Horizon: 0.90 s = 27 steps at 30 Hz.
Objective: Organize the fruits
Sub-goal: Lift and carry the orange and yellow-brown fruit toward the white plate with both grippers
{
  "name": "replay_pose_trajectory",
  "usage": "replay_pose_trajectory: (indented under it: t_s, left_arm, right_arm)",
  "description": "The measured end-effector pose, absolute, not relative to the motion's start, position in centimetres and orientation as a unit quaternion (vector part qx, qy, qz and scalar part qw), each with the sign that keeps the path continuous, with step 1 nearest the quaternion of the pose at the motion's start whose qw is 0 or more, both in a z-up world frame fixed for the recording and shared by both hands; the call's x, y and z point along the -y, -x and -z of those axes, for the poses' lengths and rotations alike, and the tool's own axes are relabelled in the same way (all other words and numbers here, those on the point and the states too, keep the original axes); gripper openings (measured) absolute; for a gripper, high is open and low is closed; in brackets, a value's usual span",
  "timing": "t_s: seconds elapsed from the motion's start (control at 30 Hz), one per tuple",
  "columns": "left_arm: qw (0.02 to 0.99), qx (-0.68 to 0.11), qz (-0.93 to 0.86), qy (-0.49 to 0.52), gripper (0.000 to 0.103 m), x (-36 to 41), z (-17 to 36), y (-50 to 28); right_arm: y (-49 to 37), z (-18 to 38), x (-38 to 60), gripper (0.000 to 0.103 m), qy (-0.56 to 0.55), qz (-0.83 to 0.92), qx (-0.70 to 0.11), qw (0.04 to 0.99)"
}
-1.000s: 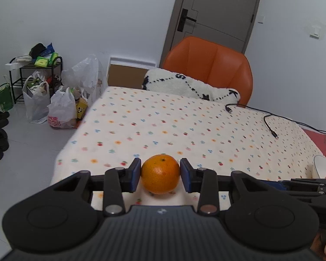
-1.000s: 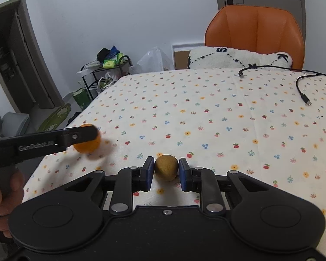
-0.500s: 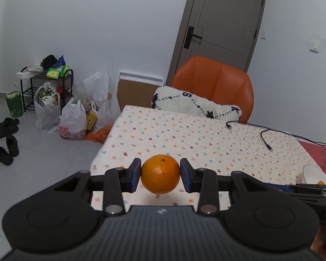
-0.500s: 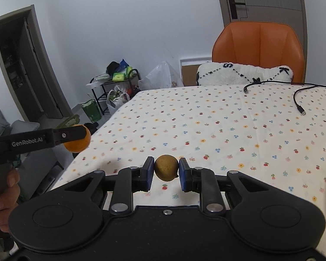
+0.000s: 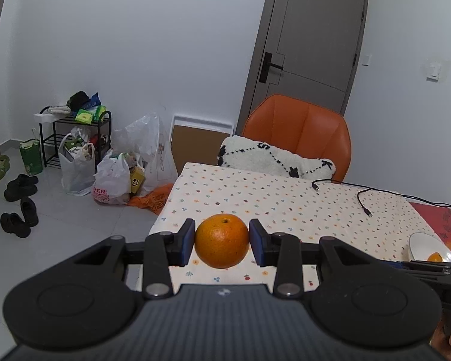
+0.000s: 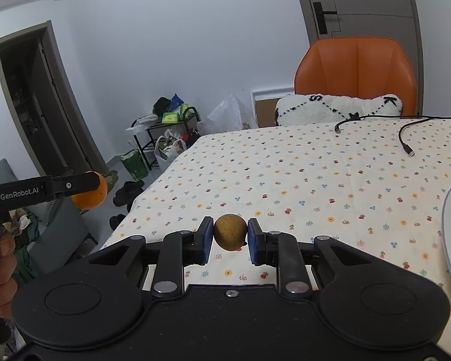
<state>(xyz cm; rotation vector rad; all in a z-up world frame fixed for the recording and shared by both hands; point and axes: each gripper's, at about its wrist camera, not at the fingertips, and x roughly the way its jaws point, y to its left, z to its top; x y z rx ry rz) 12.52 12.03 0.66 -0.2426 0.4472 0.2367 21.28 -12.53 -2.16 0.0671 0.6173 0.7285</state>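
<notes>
My left gripper (image 5: 221, 242) is shut on an orange (image 5: 221, 240), held in the air above the near left edge of the table (image 5: 285, 201) with its flowered cloth. In the right wrist view the same orange (image 6: 94, 197) shows at far left, off the table's side. A small brownish-yellow round fruit (image 6: 230, 231) is clamped in my right gripper (image 6: 230, 234), above the table's near part. A white plate (image 5: 427, 248) lies at the right with a small orange fruit (image 5: 435, 257) on it; its rim (image 6: 449, 228) shows at the right edge.
An orange chair (image 5: 300, 129) with a white cushion (image 5: 273, 159) stands behind the table. A black cable (image 6: 406, 141) lies on the far right of the cloth. Bags (image 5: 111, 177), a black rack (image 5: 75, 132) and shoes (image 5: 21, 201) are on the floor at left.
Both grippers have risen and drawn back from the table, each still holding its fruit. The plate has come into the right wrist view at the right edge.
</notes>
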Motion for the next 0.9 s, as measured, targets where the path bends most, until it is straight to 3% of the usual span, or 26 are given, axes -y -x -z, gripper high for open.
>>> replay_pose_trajectory:
  t_s: [0.9]
  left_arm:
    - [0.978,-0.179,-0.057,0.091,0.037,-3.5,-4.9,-8.1]
  right_arm:
    - [-16.6,-0.4,20.2,0.023,-0.073,-0.316,-0.252,0.912]
